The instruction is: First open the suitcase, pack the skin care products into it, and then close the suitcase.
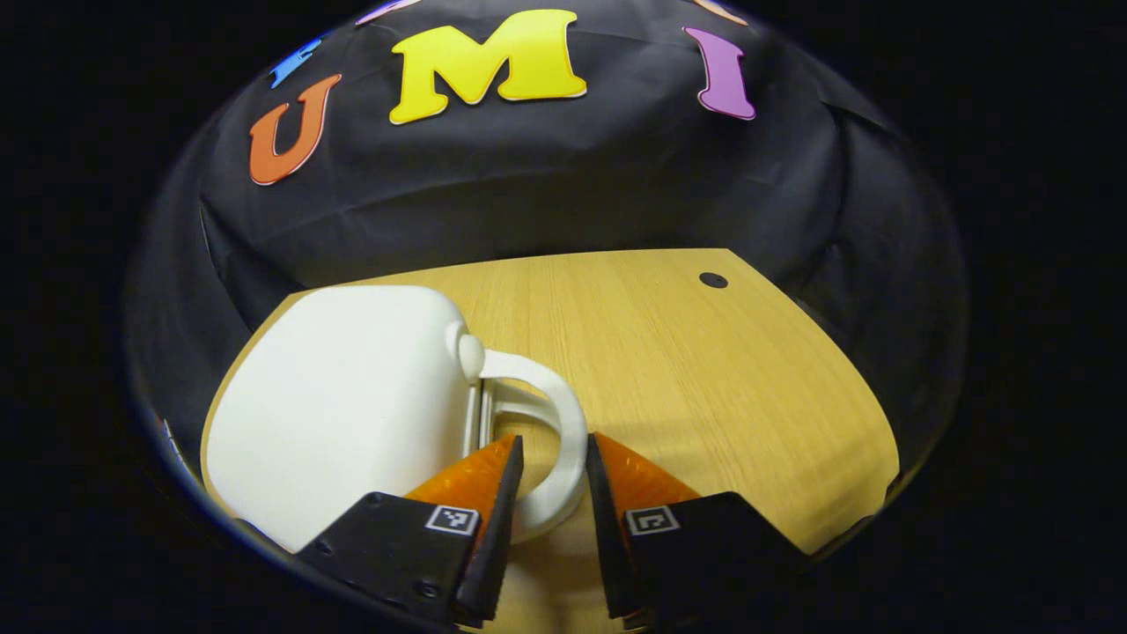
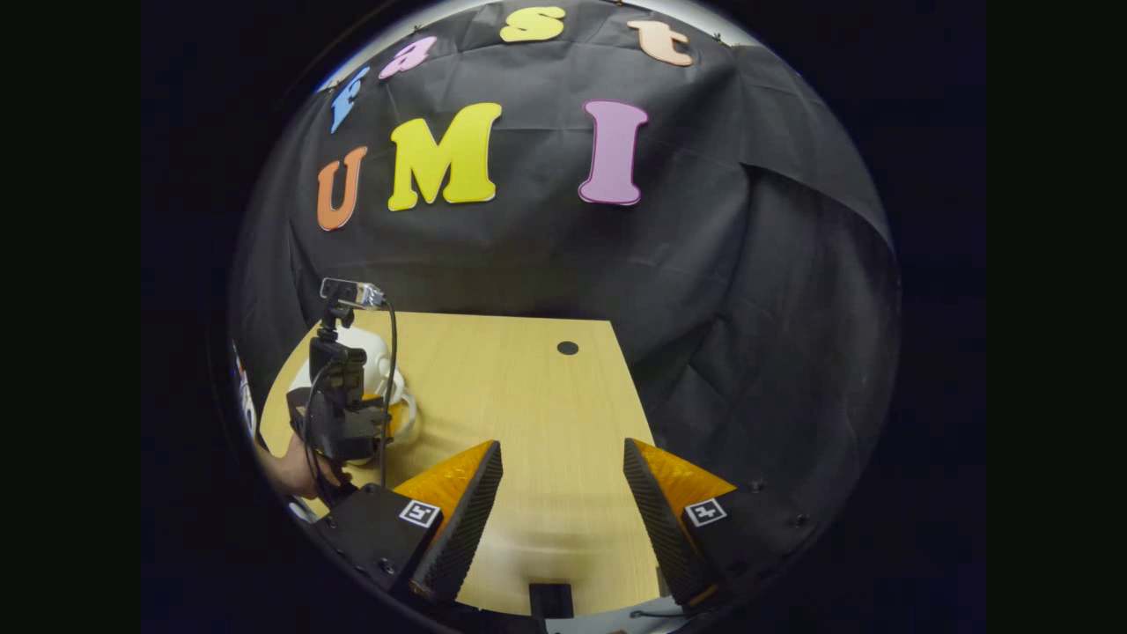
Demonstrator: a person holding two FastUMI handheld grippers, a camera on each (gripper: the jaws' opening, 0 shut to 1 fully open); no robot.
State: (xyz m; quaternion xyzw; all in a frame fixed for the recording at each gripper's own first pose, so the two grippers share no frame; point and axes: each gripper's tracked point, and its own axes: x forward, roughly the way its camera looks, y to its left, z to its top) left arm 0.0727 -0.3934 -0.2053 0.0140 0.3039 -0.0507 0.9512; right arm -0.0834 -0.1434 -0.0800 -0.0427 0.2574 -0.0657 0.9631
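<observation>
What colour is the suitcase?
White, handle too; the suitcase shows best in the left gripper view.

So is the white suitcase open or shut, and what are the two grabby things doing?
Suitcase: shut, lying flat on the table, handle toward the left gripper.
Suitcase handle: between the left gripper's jaws, not clamped.
Left gripper: jaws open around the handle.
Right gripper: jaws open, holding nothing, above bare table.

A light wooden table [image 2: 528, 396] stood against the booth's wrinkled black cloth wall [image 2: 704, 291]. A small dark round hole [image 2: 568, 348] marked the tabletop near its far edge.
</observation>
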